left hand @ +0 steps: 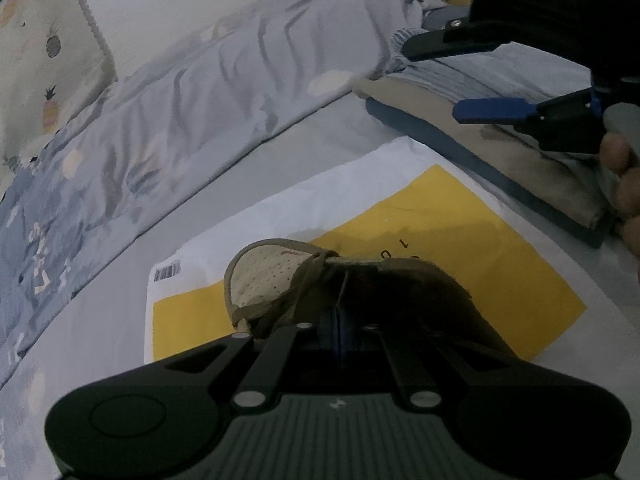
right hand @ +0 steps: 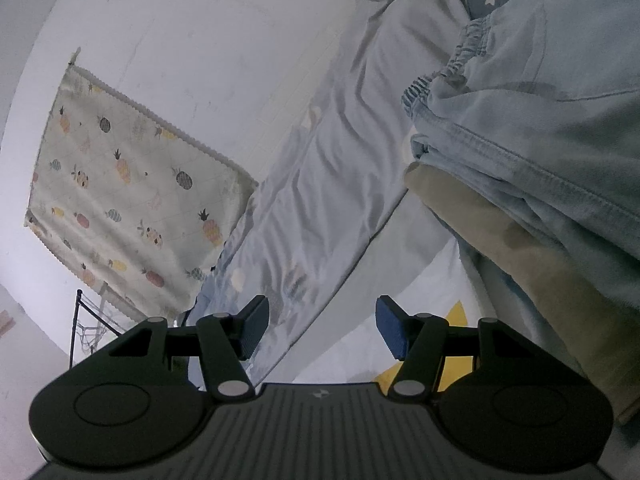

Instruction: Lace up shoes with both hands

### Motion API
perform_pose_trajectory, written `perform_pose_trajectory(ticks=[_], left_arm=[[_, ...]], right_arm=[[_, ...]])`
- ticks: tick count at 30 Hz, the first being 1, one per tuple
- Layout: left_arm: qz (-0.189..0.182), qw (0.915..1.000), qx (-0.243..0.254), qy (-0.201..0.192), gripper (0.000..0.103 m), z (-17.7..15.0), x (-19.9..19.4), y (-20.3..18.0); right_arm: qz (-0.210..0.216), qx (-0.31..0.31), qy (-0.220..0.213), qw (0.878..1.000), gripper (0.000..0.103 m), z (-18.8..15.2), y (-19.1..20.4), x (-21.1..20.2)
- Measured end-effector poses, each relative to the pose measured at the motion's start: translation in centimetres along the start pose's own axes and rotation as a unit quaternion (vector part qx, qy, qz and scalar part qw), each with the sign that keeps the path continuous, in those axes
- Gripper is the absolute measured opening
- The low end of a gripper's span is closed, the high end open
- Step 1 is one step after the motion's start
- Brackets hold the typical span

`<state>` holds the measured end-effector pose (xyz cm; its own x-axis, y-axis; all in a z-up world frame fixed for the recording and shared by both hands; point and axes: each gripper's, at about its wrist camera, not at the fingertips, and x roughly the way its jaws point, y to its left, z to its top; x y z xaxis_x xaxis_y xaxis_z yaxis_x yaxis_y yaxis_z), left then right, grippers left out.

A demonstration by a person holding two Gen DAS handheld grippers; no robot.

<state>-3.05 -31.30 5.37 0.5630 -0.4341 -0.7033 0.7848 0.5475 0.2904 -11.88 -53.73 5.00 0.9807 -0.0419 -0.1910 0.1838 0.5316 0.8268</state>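
Left hand-held gripper: jaws fully closed, tips down in the dark opening of the shoe. They appear to pinch a thin lace or part of the tongue there; too dark to say which. Gripper angled downward.

Shoe: tan, with a perforated pale toe panel, lying on a white and yellow mailing bag, toe pointing away from the left camera. A lace strand crosses the upper near the front eyelets. The bag carries a barcode label at its near left corner and lies flat on the pale grey bed sheet.

Right hand-held gripper: jaws partly open, blue pads well apart, nothing between them. Held roughly level, above the bed. In the left camera it shows at upper right, well apart from the shoe, with fingers of the person's hand on its handle at the frame edge.

Surroundings: crumpled blue-grey quilt along the far side of the bed. Folded clothes stacked at right, light blue jeans on top, a tan layer beneath. Pineapple-print cloth hanging on the white wall. A dark wire rack shows low at left in the right camera.
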Motion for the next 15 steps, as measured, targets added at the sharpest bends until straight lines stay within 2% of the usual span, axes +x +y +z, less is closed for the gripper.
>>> perform_pose_trajectory(ticks=[15], left_arm=[[-0.010, 0.9997, 0.004, -0.023, 0.000, -0.46, -0.88, -0.29]], right_arm=[[-0.013, -0.014, 0.022, 1.000, 0.062, -0.62, 0.22, 0.52]])
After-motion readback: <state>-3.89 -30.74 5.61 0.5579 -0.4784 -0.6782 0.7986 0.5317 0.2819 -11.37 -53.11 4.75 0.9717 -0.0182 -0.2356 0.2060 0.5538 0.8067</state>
